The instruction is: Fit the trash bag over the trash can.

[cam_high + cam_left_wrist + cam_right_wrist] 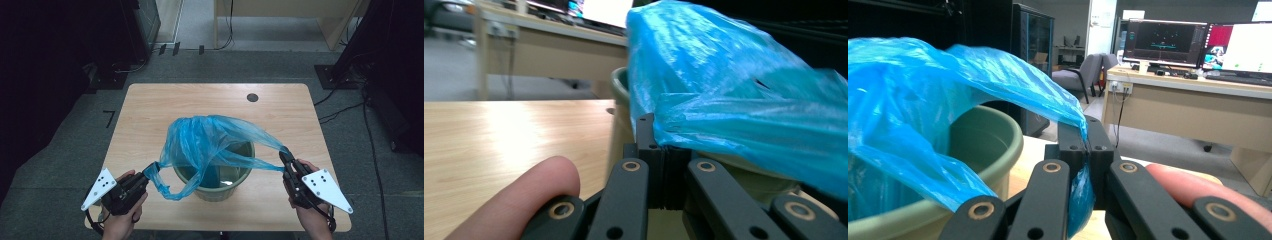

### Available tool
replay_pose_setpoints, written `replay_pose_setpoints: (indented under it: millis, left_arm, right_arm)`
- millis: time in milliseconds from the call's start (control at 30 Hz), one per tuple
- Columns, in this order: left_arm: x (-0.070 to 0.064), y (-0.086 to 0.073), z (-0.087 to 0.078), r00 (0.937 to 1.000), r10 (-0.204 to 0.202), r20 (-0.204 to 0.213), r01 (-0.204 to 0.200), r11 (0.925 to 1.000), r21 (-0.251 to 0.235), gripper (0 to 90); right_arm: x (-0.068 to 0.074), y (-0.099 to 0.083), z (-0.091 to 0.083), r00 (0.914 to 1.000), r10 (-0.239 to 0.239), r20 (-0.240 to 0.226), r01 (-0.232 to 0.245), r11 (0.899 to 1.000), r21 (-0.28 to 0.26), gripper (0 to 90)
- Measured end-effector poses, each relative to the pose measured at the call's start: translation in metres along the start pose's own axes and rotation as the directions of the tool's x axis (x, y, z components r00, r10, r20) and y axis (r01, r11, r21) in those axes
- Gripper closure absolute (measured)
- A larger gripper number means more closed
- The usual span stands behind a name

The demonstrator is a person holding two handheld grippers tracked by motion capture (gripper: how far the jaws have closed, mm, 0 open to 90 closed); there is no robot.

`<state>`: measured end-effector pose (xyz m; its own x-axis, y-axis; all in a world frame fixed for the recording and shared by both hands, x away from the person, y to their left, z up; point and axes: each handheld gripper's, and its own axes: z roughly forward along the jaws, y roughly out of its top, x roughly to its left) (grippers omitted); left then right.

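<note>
Blue plastic bag (210, 140) stretched above the green bin (220, 187) at the worktop (150, 107) centre, hiding most of the bin's interior and far rim. Left tongs (152, 170) and right tongs (286, 159) each clenched on a bag edge. A dark round hole (252, 97) lies near the worktop's far edge.

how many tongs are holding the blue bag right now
2. Left tongs pinch the blue plastic bag at the green bin's left; right tongs pinch it at the right.

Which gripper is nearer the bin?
Left. The left gripper sits just off the bin's near-left rim; the right gripper is farther out on the right side. Both clamp the bag.
</note>
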<state>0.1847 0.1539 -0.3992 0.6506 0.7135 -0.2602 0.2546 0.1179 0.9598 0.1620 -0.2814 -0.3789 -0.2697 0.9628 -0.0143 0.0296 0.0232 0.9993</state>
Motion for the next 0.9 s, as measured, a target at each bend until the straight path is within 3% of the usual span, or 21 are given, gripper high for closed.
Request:
replay_pose_setpoints:
  millis: [100,167,267,367,467,600,767,900]
  left_arm:
    - [-0.001,-0.014,-0.002,1.0000,0.002,0.002,-0.002,0.9993,-0.038,89.9]
    - [-0.002,-0.022,-0.002,0.9995,0.021,0.024,-0.021,0.9996,-0.019,89.9]
    - [0.000,-0.027,-0.001,0.9997,0.018,0.016,-0.018,0.9998,-0.004,89.9]
    - [0.005,-0.030,0.003,0.9998,-0.022,0.003,0.022,0.9995,0.022,89.9]
    - [0.004,-0.033,0.006,0.9998,-0.016,0.012,0.016,0.9989,0.044,89.9]
    - [0.002,-0.041,0.017,0.9989,-0.027,0.038,0.023,0.9966,0.079,89.8]
    - [0.000,-0.045,0.027,0.9991,-0.018,0.037,0.014,0.9927,0.120,89.8]
    - [0.001,-0.043,0.028,0.9991,-0.036,0.022,0.033,0.9917,0.124,89.9]
  right_arm:
    - [-0.003,-0.006,0.000,0.9998,0.016,0.007,-0.016,1.000,0.018,90.0]
    - [-0.003,-0.010,-0.001,0.9998,0.019,0.009,-0.019,0.999,0.028,90.0]
    - [-0.007,-0.016,-0.001,0.9997,0.022,0.011,-0.023,0.998,0.050,90.0]
    - [-0.010,-0.022,0.001,0.9994,0.027,0.020,-0.028,0.997,0.069,90.0]
    - [-0.009,-0.029,0.006,0.9995,0.004,0.030,-0.006,0.996,0.091,90.0]
    - [-0.010,-0.039,0.012,0.9995,0.010,0.031,-0.014,0.993,0.119,90.0]
    - [-0.007,-0.047,0.016,0.9996,0.008,0.026,-0.011,0.990,0.142,90.0]
    - [-0.007,-0.049,0.018,0.9999,0.003,0.014,-0.006,0.988,0.155,90.0]
